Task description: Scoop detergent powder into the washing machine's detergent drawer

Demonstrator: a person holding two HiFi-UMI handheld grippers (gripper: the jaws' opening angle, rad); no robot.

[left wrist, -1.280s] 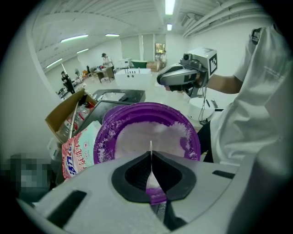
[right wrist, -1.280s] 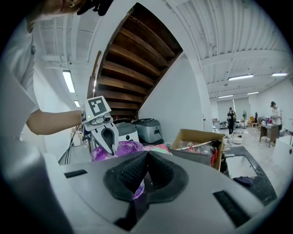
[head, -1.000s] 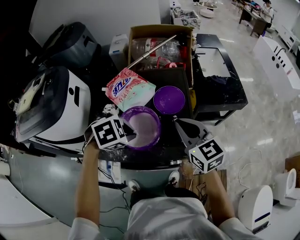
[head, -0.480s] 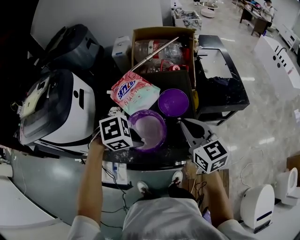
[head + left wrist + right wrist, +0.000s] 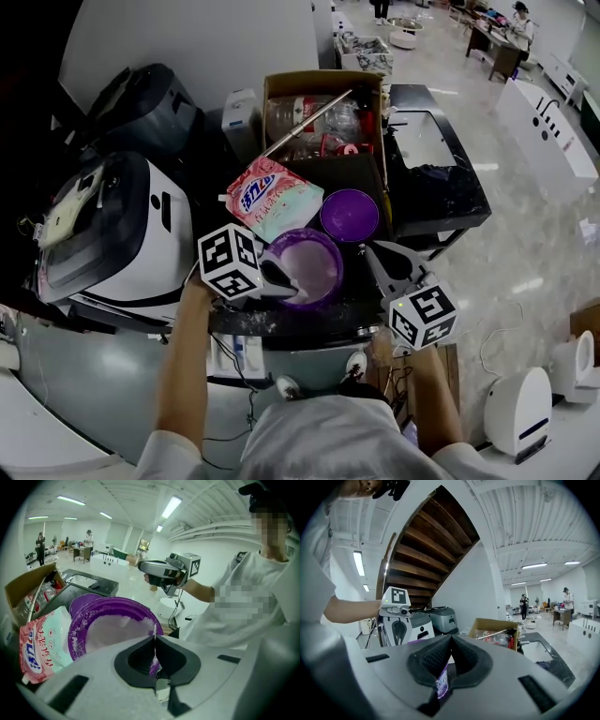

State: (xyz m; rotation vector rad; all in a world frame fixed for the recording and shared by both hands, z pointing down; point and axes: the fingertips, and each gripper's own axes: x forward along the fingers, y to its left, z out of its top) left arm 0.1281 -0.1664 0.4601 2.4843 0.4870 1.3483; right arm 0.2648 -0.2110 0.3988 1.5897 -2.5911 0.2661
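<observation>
Both shut: left gripper (image 5: 273, 277) clamps rim of purple tub (image 5: 338, 272); right gripper (image 5: 371, 251) pinches thin purple-white piece (image 5: 442, 682), probably scoop handle. Target powder (image 5: 305, 267) lies just left of right gripper.

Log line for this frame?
left gripper shut on purple bowl rim | right gripper shut on purple piece | powder in bowl

Held strip largely concealed
Only an edge of the thin white strip (image 5: 154, 630) is shown between the left gripper's (image 5: 154, 638) pressed-together jaws; its kind cannot be told.
</observation>
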